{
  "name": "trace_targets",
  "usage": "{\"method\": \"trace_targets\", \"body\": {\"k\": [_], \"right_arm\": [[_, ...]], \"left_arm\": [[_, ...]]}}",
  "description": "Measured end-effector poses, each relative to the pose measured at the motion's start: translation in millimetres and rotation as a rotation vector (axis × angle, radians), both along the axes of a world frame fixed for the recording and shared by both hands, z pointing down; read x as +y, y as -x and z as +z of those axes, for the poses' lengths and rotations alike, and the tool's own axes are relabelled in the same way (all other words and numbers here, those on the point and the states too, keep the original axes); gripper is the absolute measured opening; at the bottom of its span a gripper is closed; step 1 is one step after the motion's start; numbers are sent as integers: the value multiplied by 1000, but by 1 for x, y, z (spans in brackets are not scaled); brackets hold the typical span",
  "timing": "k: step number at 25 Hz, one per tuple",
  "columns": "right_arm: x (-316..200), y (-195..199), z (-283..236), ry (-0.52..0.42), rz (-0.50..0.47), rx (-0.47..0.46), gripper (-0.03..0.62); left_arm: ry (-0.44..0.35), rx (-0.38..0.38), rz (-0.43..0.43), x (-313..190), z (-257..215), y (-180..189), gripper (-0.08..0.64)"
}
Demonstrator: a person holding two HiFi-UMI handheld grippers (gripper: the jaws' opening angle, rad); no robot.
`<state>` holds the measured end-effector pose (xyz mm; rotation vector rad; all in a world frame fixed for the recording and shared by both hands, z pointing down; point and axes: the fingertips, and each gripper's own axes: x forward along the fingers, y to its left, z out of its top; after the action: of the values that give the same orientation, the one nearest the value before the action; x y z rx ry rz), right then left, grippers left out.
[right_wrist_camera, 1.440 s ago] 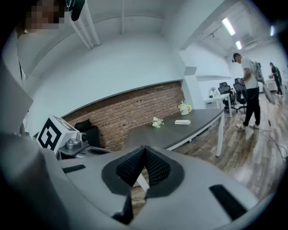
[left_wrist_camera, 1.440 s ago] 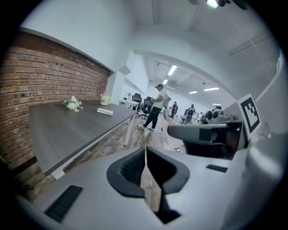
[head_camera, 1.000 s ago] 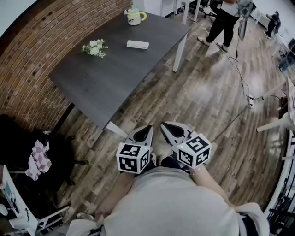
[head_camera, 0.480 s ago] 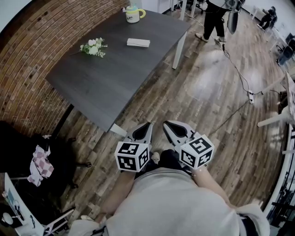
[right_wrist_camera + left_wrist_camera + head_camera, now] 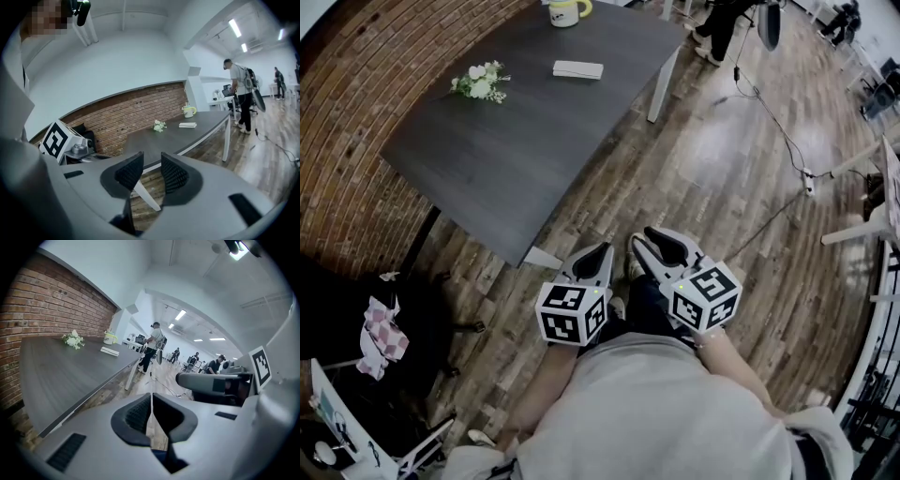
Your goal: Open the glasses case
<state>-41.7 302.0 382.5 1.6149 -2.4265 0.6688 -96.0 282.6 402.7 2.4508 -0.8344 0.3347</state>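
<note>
We looked down on a long dark grey table point(image 5: 516, 159) with white legs point(image 5: 662, 86). It stood on a wood-plank floor point(image 5: 712, 197), one long side close to a brick wall point(image 5: 356, 141). Three things sat on its top, all toward the far end and well apart from one another. A small bunch of white flowers point(image 5: 476, 82) lay nearest the wall-side edge. The glasses case point(image 5: 577, 69), flat, pale and rectangular, lay nearer the opposite edge. Beyond it, by the far end, stood a pale mug point(image 5: 563, 11) with a yellow handle, partly cut off by the frame. On the floor past the table a dark cable point(image 5: 766, 112) trailed across the planks.
</note>
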Motion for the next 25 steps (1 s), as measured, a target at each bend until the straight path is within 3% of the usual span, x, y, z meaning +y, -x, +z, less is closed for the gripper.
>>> {"method": "trace_targets", "body": {"k": [14,25], "right_arm": [[-134,-31,-8,-37,-120,-7,150],[-246,-97,-40,-116,-183,39,152]], "left_arm": [[-30,-19,-120,-139,-10,-28,29],[-74,5,-155,-246,-33,-104,29]]}}
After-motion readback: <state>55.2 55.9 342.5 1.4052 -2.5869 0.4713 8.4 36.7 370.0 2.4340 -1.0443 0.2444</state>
